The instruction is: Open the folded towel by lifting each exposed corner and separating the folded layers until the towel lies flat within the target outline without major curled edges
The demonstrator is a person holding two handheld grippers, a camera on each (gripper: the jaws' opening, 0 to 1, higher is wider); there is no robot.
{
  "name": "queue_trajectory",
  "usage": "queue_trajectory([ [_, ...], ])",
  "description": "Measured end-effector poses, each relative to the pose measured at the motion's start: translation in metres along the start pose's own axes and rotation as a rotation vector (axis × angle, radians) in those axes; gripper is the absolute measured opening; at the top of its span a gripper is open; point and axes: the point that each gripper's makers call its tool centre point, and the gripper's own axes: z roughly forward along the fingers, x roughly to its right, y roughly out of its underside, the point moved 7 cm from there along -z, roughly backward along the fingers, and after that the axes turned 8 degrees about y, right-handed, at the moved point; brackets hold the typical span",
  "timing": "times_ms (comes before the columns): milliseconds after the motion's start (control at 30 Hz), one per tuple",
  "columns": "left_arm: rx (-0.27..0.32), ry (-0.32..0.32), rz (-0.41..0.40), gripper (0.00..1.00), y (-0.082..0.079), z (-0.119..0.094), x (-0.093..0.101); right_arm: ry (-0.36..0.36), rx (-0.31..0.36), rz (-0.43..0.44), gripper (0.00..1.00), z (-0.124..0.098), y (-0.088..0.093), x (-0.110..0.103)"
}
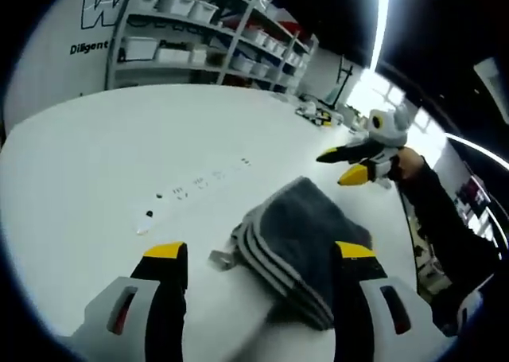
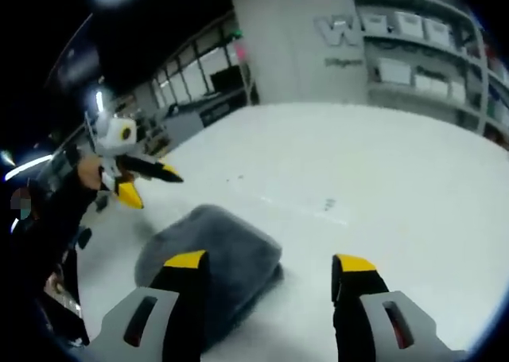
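Folded towel (image 1: 306, 239) on table (image 1: 95, 171), between both tongs; left tongs (image 1: 258, 258), right tongs (image 2: 270, 266) gaping, empty.

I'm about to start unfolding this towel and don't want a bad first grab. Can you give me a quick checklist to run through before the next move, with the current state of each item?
1. Left gripper open: ok, jaws spread, nothing between them.
2. Right gripper open: ok, jaws apart and empty.
3. Towel not yet opened: ok, it lies as a folded grey stack on the table.
4. Layer edges reachable: ok, stacked edges face the left gripper.
5. A single corner picked out: cannot tell.
6. Target outline located: cannot tell, small marks on the table but no clear outline.
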Motion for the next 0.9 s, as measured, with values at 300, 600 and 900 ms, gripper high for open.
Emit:
queue_trajectory([
  [300,-0.013,0.035,-0.024,0.63,0.001,0.016,-0.011,-0.009,-0.005,0.005,0.62,0.011,-0.006,0.008],
  [600,-0.066,0.047,-0.055,0.61,0.012,0.024,-0.021,-0.020,-0.023,0.028,0.63,0.015,0.005,0.015],
  [900,-0.100,0.071,-0.083,0.58,0.024,0.030,-0.024,-0.057,-0.071,0.063,0.66,0.018,0.019,0.015],
])
